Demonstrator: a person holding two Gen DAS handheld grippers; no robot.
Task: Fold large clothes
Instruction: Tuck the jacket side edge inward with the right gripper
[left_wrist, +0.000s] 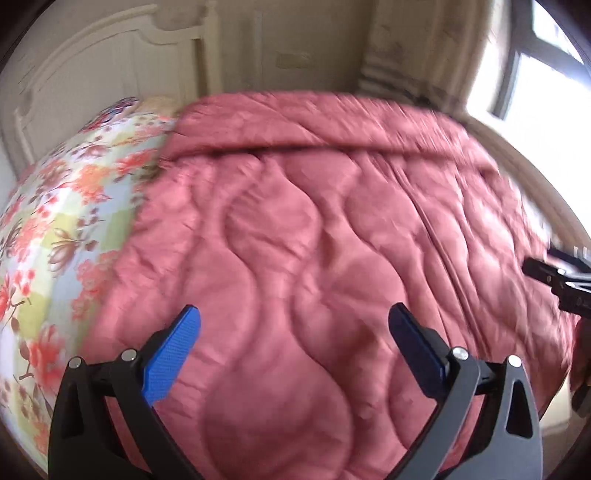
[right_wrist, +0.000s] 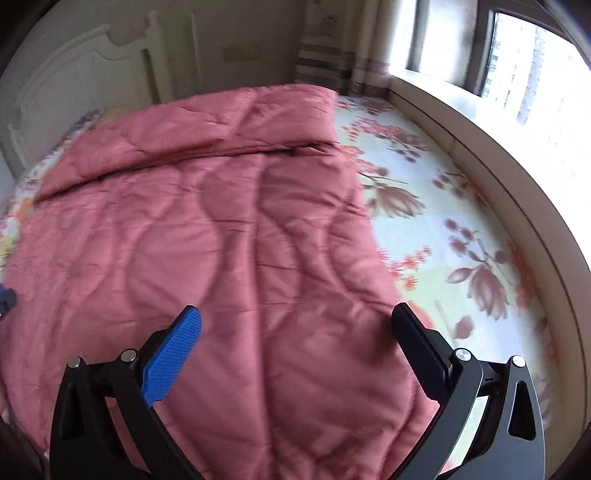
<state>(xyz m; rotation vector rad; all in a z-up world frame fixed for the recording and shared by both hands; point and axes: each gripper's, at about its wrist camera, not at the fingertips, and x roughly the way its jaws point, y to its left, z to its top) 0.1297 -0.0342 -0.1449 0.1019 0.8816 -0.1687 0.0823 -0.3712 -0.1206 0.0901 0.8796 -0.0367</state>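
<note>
Quilt: pink quilt (left_wrist: 314, 229) lay spread across the bed, over a floral sheet (right_wrist: 443, 206) that showed bare on both sides of it.
Fold done: far end looked turned back once, a doubled band (right_wrist: 221, 122) with a dark crease running across near the headboard (left_wrist: 96, 74); that is a judgement from the seam line.
Fold left: most of the quilt was flat and single-layered, so the work seemed early; near edge and side edges were not yet brought in.
Left gripper (left_wrist: 295, 332): hung low over the near part of the quilt, pointing toward the headboard; fingers spread wide, nothing between them, no clear contact with the cloth.
Right gripper (right_wrist: 297, 332): same pose over the quilt's right half, close to its side edge where the sheet began; fingers wide apart, empty.
Spacing: the two were side by side and apart; the right one's tip showed at the edge of the left view.
Blur: left view was smeared, so fine wrinkles could not be read.
Surroundings: window (right_wrist: 517, 55) on the right, wall behind.
</note>
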